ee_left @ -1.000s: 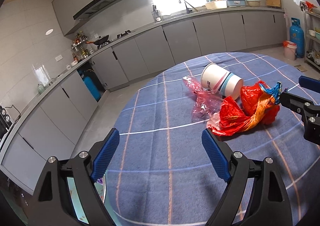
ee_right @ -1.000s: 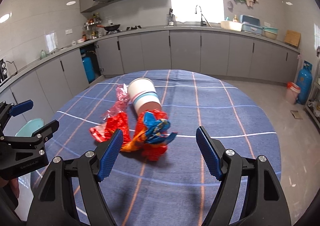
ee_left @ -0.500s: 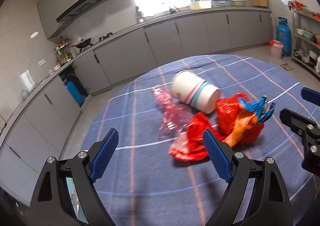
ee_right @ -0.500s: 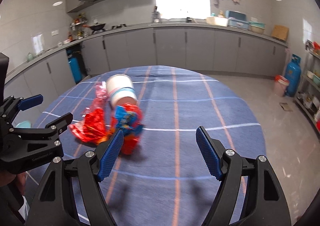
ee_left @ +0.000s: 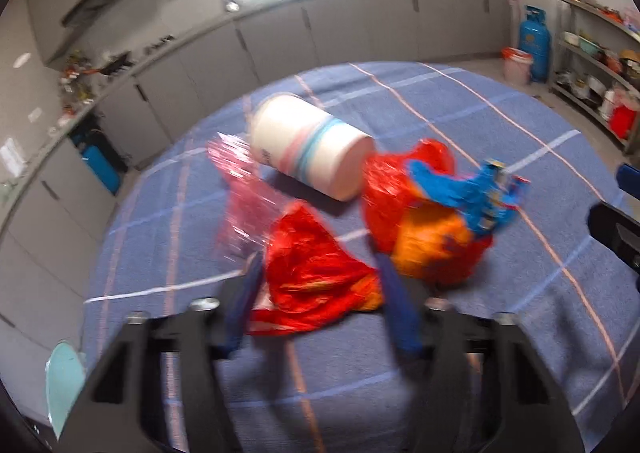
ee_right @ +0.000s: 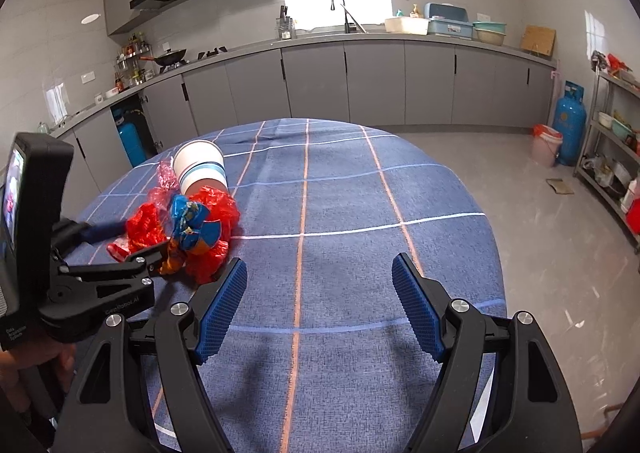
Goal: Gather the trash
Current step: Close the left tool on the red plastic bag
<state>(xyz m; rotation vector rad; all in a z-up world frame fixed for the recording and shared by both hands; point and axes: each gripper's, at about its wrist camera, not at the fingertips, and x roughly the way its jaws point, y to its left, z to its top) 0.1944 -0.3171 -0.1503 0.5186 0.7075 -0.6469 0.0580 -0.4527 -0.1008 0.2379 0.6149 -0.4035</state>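
Note:
A pile of trash lies on the blue checked tablecloth [ee_left: 460,373]: a red crumpled wrapper [ee_left: 316,265], a red, orange and blue wrapper [ee_left: 436,209], a pink clear plastic bag [ee_left: 244,193] and a white paper cup [ee_left: 308,145] on its side. My left gripper [ee_left: 320,297] has its fingers on either side of the red crumpled wrapper, partly closed; the view is blurred. My right gripper [ee_right: 320,305] is open and empty over bare cloth, to the right of the pile [ee_right: 188,221]. The left gripper [ee_right: 116,245] also shows in the right wrist view, at the pile.
The round table's edge [ee_right: 480,221] drops to a grey floor. A turquoise chair [ee_left: 64,385] stands at the near left. Grey cabinets [ee_right: 360,85], a blue gas cylinder [ee_right: 570,121], a bin [ee_right: 546,143] and a shelf rack [ee_right: 616,157] line the room.
My left gripper has moved forward onto the red crumpled wrapper and its fingers have narrowed around it. My right gripper has swung to the right, away from the pile, and stays open.

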